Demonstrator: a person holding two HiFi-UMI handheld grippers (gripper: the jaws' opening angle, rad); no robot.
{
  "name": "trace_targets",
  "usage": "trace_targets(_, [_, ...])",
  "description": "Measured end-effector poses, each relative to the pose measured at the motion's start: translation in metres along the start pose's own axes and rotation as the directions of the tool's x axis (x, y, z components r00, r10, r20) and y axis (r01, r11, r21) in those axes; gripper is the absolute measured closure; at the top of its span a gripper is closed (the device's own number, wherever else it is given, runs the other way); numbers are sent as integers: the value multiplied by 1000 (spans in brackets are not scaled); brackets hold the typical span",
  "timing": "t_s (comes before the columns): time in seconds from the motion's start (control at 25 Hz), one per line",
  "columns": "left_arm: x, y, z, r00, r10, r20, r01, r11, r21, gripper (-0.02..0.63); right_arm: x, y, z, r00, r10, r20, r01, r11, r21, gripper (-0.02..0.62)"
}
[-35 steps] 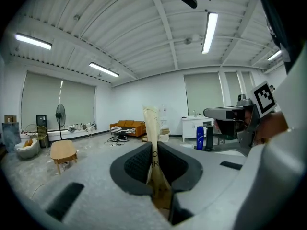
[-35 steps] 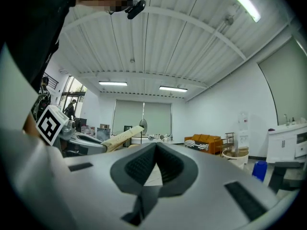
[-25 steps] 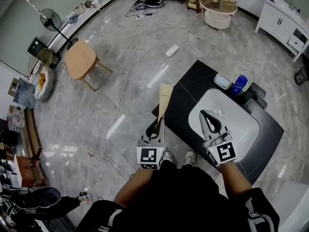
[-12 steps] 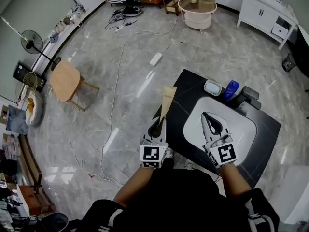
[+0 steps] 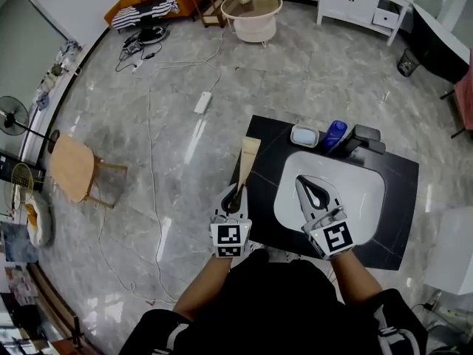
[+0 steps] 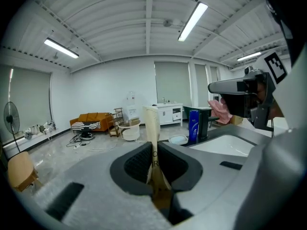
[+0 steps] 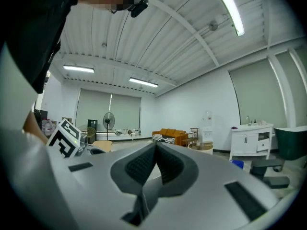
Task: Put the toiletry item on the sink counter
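Flat tan tube (image 6: 152, 123), wider far end, pinched in left tool (image 6: 153, 147)

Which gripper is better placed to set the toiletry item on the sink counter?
Left. The left gripper is shut on the tan tube, whose tip already reaches the black counter edge. The right gripper is shut and empty, above the basin.

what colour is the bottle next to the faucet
Blue; the bottle shows best in the left gripper view.
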State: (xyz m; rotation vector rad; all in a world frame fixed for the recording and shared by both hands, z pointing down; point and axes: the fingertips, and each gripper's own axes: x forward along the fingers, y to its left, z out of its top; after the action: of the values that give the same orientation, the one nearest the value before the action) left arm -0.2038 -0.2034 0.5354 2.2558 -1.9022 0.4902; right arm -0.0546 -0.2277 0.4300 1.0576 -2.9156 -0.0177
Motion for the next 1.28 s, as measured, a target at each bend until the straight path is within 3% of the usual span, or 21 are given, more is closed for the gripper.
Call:
trace_targets(0.32, [44,3,-22,993,-100,-65,102,994,28,560,-5,-16,-8,988,-149,-49,153,985,86,589])
trace_targets(0.6, [73,-3,-51,979,-150,-137,153,988,19,560,-15,-22,-30,967,-227,-116,240,963,118,589])
trace_targets(1.04, [117,-14,-117,945,-153,-288,164,986,15,560,-19,-27,-44,954,-252,-163,271,957,108,589])
trace_targets(1.28, [128,-13,-140,926,-139,-351,132,990,-44,558,-32,-35,-49,949,-261,-179,280,956,92,589])
